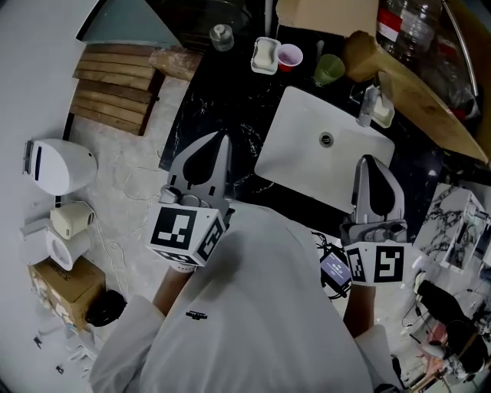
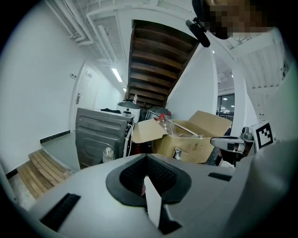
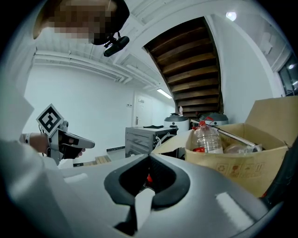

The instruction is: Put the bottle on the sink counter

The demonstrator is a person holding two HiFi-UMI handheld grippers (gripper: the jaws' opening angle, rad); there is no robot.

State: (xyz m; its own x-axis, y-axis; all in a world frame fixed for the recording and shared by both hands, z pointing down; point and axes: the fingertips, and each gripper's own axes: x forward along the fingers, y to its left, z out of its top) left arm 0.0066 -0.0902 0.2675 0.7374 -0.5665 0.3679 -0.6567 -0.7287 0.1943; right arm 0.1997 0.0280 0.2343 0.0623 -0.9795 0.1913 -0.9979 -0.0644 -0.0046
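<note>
A large clear plastic bottle (image 3: 207, 137) with a red cap stands in an open cardboard box (image 3: 242, 162); the same bottle (image 2: 167, 123) (image 1: 410, 23) shows at the back right of the black counter (image 1: 207, 100). A small clear bottle (image 1: 221, 34) (image 2: 108, 153) stands at the counter's far left. The white sink (image 1: 307, 130) lies in front of me. My left gripper (image 1: 221, 142) (image 2: 148, 157) hovers over the counter's left edge, jaws together and empty. My right gripper (image 1: 370, 161) (image 3: 149, 157) hangs at the sink's right front corner, shut and empty.
A soap dish (image 1: 266, 55), a pink cup (image 1: 290, 55) and a green cup (image 1: 328, 69) line the counter behind the sink, with a small spray bottle (image 1: 368, 104) at its right. Wooden slats (image 1: 115, 88) and a white appliance (image 1: 57, 165) are on the floor at left.
</note>
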